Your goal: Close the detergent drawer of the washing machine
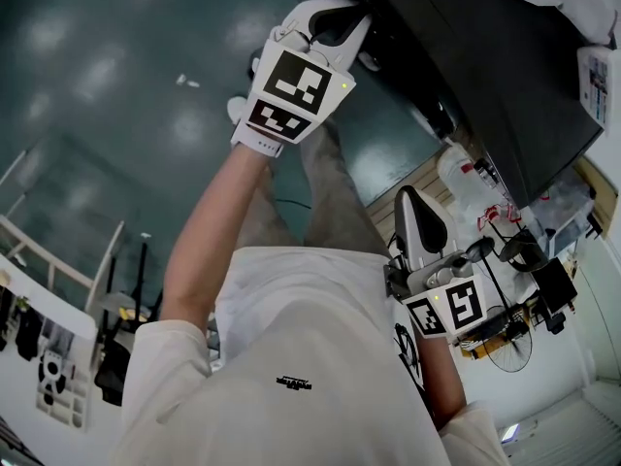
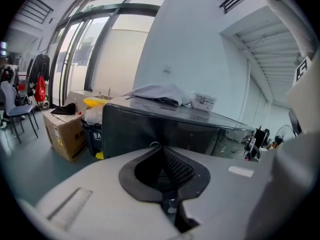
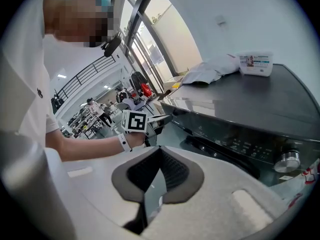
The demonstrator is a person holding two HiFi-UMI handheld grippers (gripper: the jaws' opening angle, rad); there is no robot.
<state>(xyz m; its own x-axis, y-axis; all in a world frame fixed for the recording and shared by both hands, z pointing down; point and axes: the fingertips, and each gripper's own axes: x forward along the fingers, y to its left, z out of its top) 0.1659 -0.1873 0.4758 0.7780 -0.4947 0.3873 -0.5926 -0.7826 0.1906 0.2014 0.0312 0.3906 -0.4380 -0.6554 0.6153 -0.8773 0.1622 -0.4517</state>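
Two tools, left tool (image 1: 351, 23) and right tool (image 1: 410, 202), one washing machine (image 3: 260, 119), one cardboard box (image 2: 62, 132), one tub (image 3: 255, 64).

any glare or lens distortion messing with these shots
Head view: lights glare off the glossy floor. Left gripper view: fisheye bending, dark corners, windows washed out. Right gripper view: washing machine top shows soft reflections; a mosaic patch sits upper left.

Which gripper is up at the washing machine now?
The left gripper, stretched out to the dark grey washing machine; the right gripper hangs back by the white shirt.
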